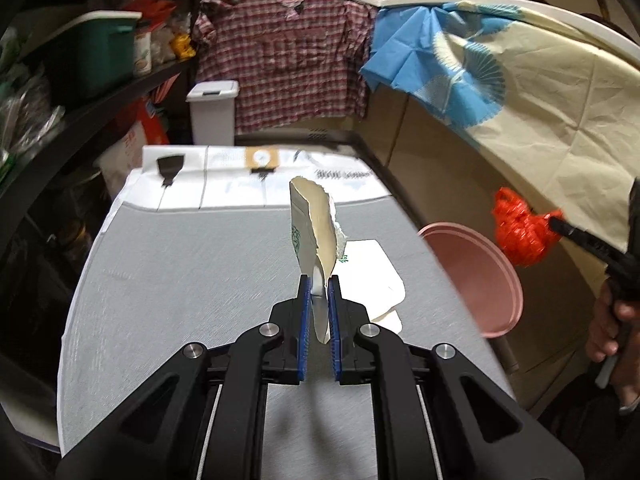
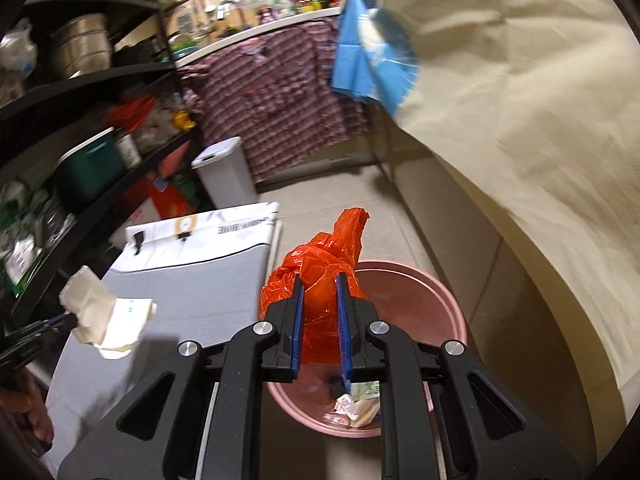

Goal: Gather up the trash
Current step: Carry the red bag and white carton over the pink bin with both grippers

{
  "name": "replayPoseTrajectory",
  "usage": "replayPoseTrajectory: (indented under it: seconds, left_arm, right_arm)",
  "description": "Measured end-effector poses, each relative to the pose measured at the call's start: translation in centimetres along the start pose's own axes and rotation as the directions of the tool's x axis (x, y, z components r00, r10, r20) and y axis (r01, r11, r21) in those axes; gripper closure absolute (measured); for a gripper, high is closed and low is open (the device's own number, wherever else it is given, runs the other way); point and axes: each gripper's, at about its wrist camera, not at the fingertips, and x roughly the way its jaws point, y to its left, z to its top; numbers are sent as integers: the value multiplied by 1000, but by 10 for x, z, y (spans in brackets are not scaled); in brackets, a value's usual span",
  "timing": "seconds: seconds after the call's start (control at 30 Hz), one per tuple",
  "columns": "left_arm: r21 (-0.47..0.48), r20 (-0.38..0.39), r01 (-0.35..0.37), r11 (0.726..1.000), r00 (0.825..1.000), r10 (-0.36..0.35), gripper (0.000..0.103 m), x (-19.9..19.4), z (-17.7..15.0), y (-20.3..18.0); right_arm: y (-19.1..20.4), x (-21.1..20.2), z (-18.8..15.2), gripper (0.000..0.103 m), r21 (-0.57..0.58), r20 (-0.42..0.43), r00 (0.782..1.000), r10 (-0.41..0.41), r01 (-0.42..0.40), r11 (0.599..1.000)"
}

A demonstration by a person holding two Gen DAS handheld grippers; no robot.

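My left gripper has its fingers clamped on a torn paper scrap above the table's right edge. My right gripper, fingers pinching the orange plastic bag, hangs over the pink bin. I should centre each load over the bin before releasing.
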Motion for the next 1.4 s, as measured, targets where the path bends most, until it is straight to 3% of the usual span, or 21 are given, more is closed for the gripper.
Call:
replayPoseTrajectory:
  seconds: [0.33,0.77,1.4]
  left_arm:
    - [29,36,81,996,996,-82,94,12,35,-57]
    - [127,-29,153,980,988,-150,94,80,46,-143]
    - [138,-109,184,973,979,-170,94,142,35,-181]
  right_arm:
    - [-12,10,-1,88,-22,19,998,-67,68,997]
    - [-44,21,-5,88,-24,5,991,-136,136,990]
    - [-50,50,-7,88,-53,-35,989,-143,141,989]
